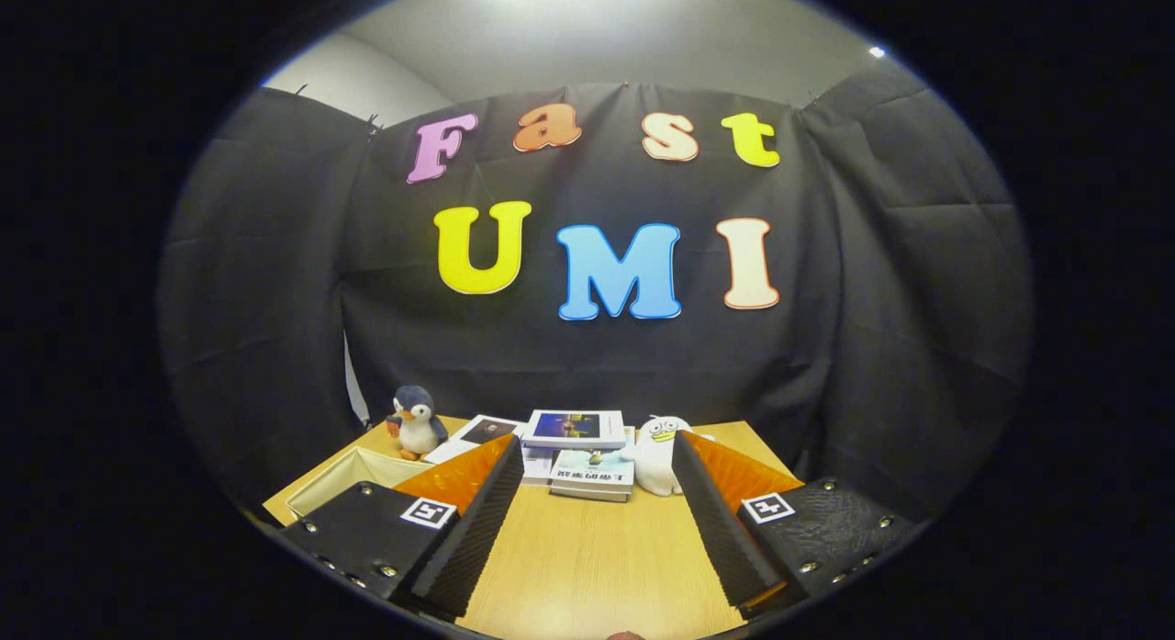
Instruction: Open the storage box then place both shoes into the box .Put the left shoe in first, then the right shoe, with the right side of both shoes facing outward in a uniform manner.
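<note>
Black cloth backs a light wood-grain worktop [597,557]. Your hand-held gripper [597,456] is spread wide and holds nothing. Beyond its left finger sits the beige fabric storage box [344,479], top open, contents hidden. At the far edge are a plush penguin [418,422] and stacked books [578,456]. Aim lower to sight the box interior before committing.

Storage box sitting open-topped at the table's near left corner

The storage box [341,477] is resting on the wooden table, beside and partly behind the left finger of the gripper [597,530], which is hiding its near right part. It is showing pale cream fabric walls with a light interior, its top facing up and uncovered. The gripper's fingers are standing wide apart over bare tabletop, gripping nothing. The box's contents are not visible from this angle.
</note>
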